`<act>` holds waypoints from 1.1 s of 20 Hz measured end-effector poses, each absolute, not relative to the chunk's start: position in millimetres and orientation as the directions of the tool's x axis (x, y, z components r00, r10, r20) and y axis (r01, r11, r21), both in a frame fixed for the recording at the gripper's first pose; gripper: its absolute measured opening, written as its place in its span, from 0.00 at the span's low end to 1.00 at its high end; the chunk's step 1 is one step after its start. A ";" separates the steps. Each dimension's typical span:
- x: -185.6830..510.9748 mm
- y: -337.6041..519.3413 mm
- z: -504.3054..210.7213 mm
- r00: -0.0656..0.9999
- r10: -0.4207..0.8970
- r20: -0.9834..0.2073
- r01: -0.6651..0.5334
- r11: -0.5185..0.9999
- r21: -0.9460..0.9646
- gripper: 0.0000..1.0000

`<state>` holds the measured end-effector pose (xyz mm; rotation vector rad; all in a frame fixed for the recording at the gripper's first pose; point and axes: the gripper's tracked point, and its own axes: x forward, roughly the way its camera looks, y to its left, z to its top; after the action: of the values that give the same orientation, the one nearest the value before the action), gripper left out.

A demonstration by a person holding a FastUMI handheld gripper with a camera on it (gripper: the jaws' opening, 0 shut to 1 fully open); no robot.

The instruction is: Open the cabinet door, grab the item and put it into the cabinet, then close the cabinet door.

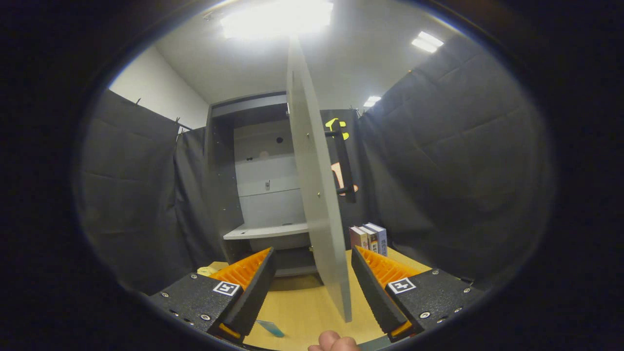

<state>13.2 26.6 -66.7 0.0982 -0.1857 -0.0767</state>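
Observation:
The grey cabinet (253,170) stands ahead on the wooden table (302,307), its inside showing a pale shelf (265,230). Its door (317,195) is swung wide open toward me, edge on, with the dark bar handle (345,163) on its right face. The door's lower corner hangs between my fingers, nearer the right finger (378,282), touching neither. My gripper (312,256) is open with nothing held. A few upright books (369,239) stand on the table right of the door, just beyond the right finger.
Black cloth walls close in on the left and right. A small teal object (270,328) lies on the table near the left finger. A yellowish item (207,269) peeks out left of the cabinet base. A person's fingertip (331,341) shows nearest me.

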 end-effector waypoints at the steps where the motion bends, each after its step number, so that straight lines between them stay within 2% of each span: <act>1: 17.3 39.0 -85.2 0.979 -0.084 0.184 0.064 0.992 0.113 0.94; 5: 36.7 99.3 -161.1 0.990 -0.042 0.137 0.029 0.995 0.096 0.95; 9: 63.6 142.9 -243.1 0.999 -0.010 0.034 0.006 0.994 0.107 0.95; 15: 104.3 154.8 -334.2 0.992 -0.072 -0.100 0.083 0.990 0.110 0.96; 18: 117.0 151.0 -353.1 0.984 -0.113 -0.140 0.124 0.990 0.073 0.95; 20: 119.8 140.7 -364.9 0.972 -0.165 -0.167 0.169 0.986 0.007 0.93; 22: 122.9 146.9 -373.3 0.973 -0.133 -0.190 0.128 0.991 -0.035 0.83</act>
<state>122.9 146.9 -373.3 -0.0227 0.1934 -0.1318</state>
